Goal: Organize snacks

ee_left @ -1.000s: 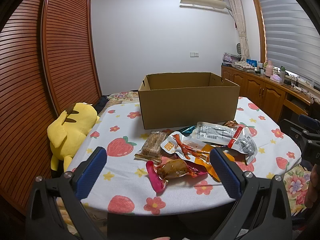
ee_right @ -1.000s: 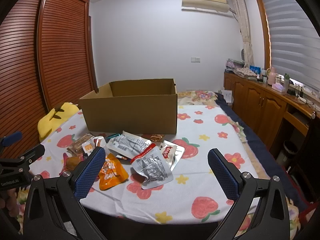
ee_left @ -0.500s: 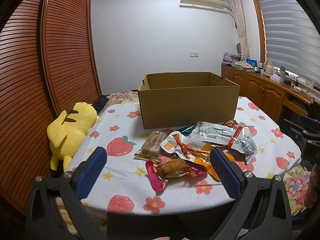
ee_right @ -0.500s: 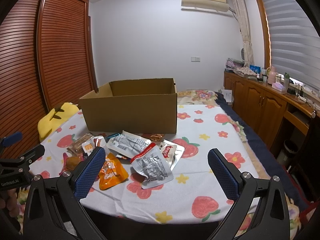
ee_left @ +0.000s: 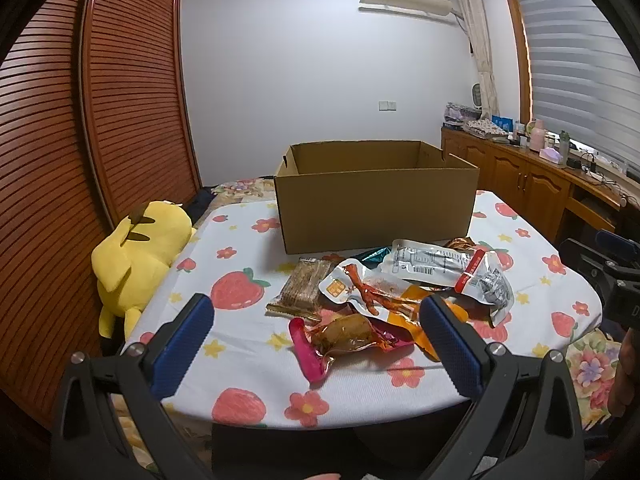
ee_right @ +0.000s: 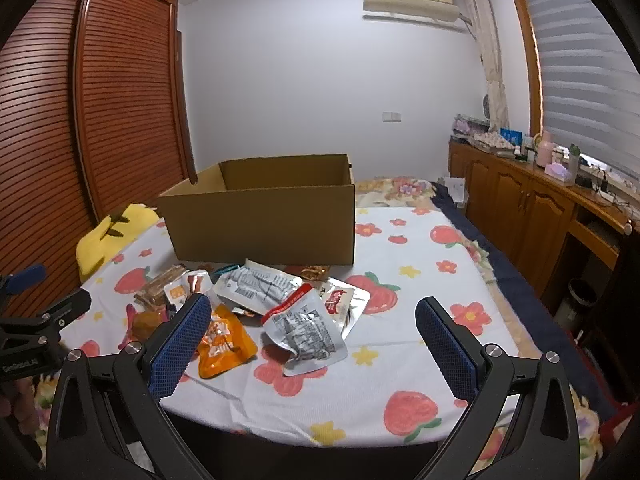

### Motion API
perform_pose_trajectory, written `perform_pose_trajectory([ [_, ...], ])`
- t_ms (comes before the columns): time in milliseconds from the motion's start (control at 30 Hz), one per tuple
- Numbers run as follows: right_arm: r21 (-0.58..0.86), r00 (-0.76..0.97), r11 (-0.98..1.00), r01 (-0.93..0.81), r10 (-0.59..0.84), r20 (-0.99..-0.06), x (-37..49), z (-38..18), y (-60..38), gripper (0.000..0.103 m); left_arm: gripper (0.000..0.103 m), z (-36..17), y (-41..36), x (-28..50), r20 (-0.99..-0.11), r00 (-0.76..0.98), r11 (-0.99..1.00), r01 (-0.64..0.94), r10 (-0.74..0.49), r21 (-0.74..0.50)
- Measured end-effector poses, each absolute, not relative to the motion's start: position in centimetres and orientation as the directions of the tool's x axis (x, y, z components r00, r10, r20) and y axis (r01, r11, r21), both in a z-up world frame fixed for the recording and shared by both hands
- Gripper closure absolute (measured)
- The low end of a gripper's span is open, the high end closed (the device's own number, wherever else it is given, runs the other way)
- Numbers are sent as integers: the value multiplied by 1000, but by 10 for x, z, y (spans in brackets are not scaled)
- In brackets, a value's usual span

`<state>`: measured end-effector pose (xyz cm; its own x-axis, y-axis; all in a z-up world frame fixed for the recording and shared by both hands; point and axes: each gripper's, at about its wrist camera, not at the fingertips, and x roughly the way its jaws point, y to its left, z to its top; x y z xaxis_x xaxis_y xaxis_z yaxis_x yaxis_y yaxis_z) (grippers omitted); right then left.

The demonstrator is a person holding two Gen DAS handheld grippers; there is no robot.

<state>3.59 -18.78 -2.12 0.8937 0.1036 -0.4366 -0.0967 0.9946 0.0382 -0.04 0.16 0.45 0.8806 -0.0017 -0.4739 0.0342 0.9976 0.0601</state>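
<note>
Nothing has shifted since the earlier frames: both grippers hover at the near edge of the table (ee_left: 240,360), and every packet lies where it lay. Left gripper (ee_left: 316,332) is spread wide with nothing between its blue pads; just ahead of it, between the fingers, sits a clear pouch with a pink edge (ee_left: 340,336) holding something brown. Beyond that lie a brown wafer bar (ee_left: 300,286) and a chicken-feet packet (ee_left: 368,286), and ahead to its right a silver pouch with a red strip (ee_left: 452,268). Right gripper (ee_right: 312,332) is likewise released and empty. Ahead of it, between the fingers, is a crumpled silver pouch (ee_right: 304,332); an orange packet (ee_right: 224,340) lies just beside its left finger, and a silver sachet with red print (ee_right: 340,300) sits a little farther on. Behind the whole heap stands an open cardboard box (ee_left: 376,208), directly ahead of the left gripper and ahead-left of the right one. A yellow plush toy (ee_left: 136,252) lies off to the far left of the table
</note>
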Motion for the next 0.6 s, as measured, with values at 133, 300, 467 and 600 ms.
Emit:
perform_pose_trajectory([
  [133, 43, 889, 994, -99, 107, -446, 36, -27, -187, 0, 0, -2, 2, 6, -494, 870, 998, 38, -8, 49],
  [300, 51, 874, 993, -106, 118, -472, 44, -34, -190, 0, 0, -14, 5, 21, -535, 845, 998, 49, -26, 29],
  [467, 64, 856, 989, -132, 146, -495, 58, -40, -197, 0, 0, -25, 4, 37, -578, 814, 997, 79, -61, 5],
  [600, 74, 829, 983, -168, 181, -528, 73, -48, -203, 0, 0, -33, 6, 50, -610, 787, 995, 94, -92, -29],
])
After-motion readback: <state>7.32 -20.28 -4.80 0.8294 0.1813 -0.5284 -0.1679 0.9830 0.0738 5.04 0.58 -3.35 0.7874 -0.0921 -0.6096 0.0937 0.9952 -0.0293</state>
